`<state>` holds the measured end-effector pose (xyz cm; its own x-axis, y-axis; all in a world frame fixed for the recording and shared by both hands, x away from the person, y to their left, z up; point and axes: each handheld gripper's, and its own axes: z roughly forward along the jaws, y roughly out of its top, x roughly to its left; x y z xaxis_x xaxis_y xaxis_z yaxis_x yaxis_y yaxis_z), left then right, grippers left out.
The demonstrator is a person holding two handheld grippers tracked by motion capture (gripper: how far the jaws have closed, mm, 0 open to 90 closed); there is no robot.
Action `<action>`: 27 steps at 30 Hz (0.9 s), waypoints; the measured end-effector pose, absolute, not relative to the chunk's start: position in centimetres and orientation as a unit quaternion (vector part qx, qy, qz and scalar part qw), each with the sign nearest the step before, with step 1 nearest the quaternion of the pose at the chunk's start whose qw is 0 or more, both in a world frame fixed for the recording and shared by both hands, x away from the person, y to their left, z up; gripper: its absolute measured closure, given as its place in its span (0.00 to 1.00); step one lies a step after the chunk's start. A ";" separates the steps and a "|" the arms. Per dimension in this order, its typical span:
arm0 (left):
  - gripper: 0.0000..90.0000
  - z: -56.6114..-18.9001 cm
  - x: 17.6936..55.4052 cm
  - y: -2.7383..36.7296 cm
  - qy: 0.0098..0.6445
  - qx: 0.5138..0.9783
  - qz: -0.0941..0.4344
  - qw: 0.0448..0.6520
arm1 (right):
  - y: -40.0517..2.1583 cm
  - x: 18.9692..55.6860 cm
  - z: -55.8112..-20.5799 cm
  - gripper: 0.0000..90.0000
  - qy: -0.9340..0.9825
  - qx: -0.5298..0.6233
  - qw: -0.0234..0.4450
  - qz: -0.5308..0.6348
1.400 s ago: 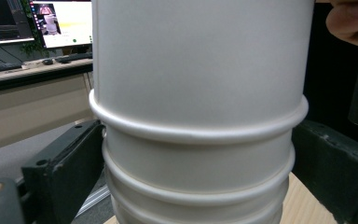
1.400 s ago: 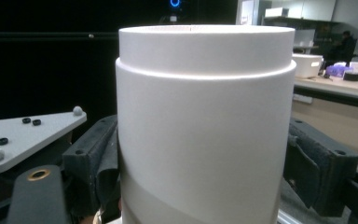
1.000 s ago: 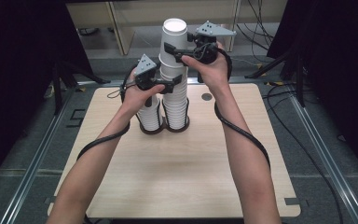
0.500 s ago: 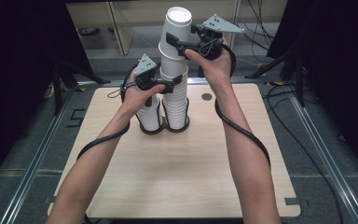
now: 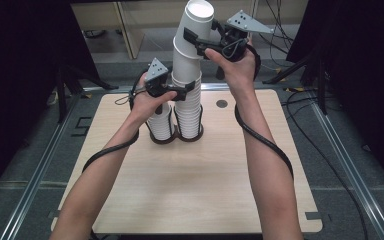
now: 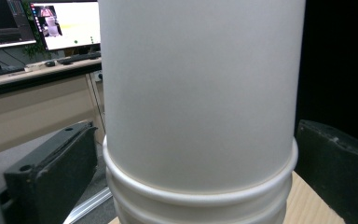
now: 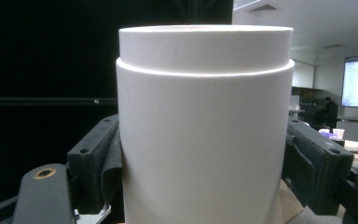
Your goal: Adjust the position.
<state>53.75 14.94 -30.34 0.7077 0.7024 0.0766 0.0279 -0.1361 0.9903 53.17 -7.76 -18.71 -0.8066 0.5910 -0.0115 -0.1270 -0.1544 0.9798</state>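
A light wooden table [image 5: 190, 185] carries two stacks of white paper cups at its far middle. The taller stack [image 5: 189, 100] stands on the right, the shorter stack [image 5: 161, 122] just left of it. Above, a lifted section of cups [image 5: 192, 40] tilts away from the tall stack, pulled up to separate it. The right gripper [image 5: 192, 40] is clamped on this section, jaws pressing both sides. The left gripper [image 5: 189, 91] sits around the tall stack's upper part to steady it; its jaws have just been opening and stand clear of the cups.
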 end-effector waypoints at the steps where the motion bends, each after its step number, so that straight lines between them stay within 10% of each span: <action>1: 0.00 -30.3 53.7 15.0 0.257 0.700 0.283 0.603 | -7.9 53.0 -18.6 0.24 0.601 0.193 0.239 0.738; 27: 0.00 -29.7 50.7 16.3 0.247 0.673 0.310 0.624 | -10.7 49.5 -19.5 0.24 0.590 0.179 0.252 0.746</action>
